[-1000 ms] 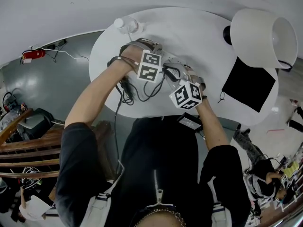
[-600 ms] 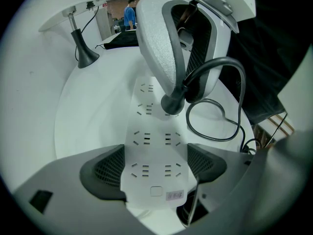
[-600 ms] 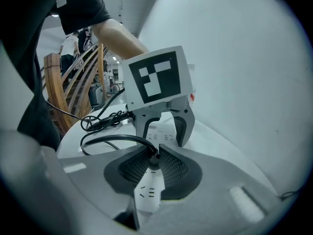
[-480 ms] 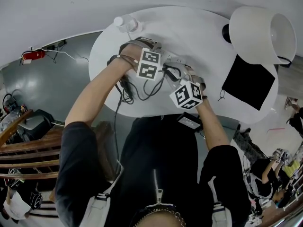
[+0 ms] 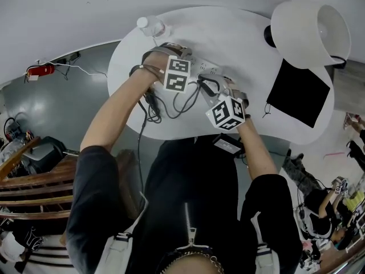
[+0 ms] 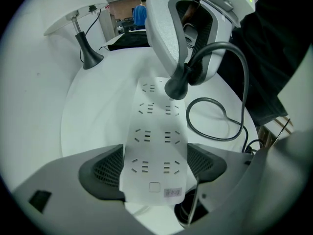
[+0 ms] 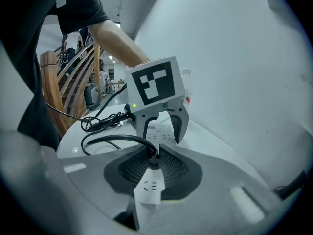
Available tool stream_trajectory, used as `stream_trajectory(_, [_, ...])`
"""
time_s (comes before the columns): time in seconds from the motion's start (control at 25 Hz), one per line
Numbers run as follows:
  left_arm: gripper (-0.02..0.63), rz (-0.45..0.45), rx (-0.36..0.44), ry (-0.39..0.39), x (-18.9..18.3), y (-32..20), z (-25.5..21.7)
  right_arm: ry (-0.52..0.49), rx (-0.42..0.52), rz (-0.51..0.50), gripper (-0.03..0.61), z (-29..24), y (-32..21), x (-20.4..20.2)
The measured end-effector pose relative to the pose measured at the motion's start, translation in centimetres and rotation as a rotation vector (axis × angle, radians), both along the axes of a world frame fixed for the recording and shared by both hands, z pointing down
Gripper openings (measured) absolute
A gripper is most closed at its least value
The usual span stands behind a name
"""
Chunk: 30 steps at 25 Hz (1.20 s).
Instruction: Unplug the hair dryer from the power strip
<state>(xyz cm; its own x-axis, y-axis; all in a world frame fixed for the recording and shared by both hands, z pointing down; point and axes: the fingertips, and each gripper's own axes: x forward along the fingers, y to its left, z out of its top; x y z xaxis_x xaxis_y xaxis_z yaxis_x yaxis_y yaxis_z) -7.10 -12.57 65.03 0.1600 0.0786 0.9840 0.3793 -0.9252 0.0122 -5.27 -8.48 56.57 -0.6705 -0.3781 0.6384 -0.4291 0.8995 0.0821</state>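
A white power strip (image 6: pixel 155 146) lies on the round white table (image 5: pixel 239 36). My left gripper (image 6: pixel 154 166) points down over the strip's near end, its pads pressed on both long sides. A dark plug (image 6: pixel 176 86) with a black cord (image 6: pixel 230 102) stands on the strip's far sockets. My right gripper (image 7: pixel 153 161) is shut on that plug (image 7: pixel 153 158), with the strip (image 7: pixel 148 187) showing under its jaws. In the right gripper view the left gripper (image 7: pixel 160 135) straddles the strip just ahead. In the head view both marker cubes (image 5: pixel 177 74) (image 5: pixel 228 113) sit over the strip (image 5: pixel 208 68).
A water bottle (image 5: pixel 149 26) stands at the table's far left edge. A white lamp (image 5: pixel 311 33) and a black square mat (image 5: pixel 297 93) occupy the right side. Loose black cord (image 5: pixel 153 104) is bunched on the table's left and hangs over the near edge.
Both grippers keep their places and their grips. Only the head camera has shifted a little.
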Motion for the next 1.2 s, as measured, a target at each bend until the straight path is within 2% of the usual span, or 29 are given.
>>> stream_trajectory(0.16, [0.390,-0.035,0.038,0.029,-0.3,-0.3,-1.2,0.004,0.025,0.009,0.060,-0.6,0.5,0.2])
stream_trajectory(0.32, [0.390,-0.087,0.076,0.091,-0.1,-0.1,-3.4,0.016,0.048,0.011,0.060,-1.3,1.1,0.4])
stream_trajectory(0.72, [0.379,-0.171,0.164,0.225,-0.6,3.4,-7.6,0.047,0.113,0.060,0.061,-4.2,2.7,1.2])
stream_trajectory(0.76, [0.357,-0.184,0.172,0.241,-0.7,3.8,-8.1,0.044,0.120,0.069,0.061,-4.7,2.9,1.1])
stream_trajectory(0.88, [0.213,-0.227,0.224,0.300,-1.1,4.4,-9.9,0.033,0.142,0.095,0.061,-5.9,3.5,1.0])
stream_trajectory(1.04, [0.070,-0.363,0.325,0.402,-1.8,4.0,-12.9,0.002,0.164,0.140,0.061,-7.7,4.1,1.2])
stream_trajectory(1.2, [0.026,-0.499,0.345,0.501,-2.2,4.6,-15.5,-0.045,0.169,0.184,0.061,-9.3,4.6,1.9])
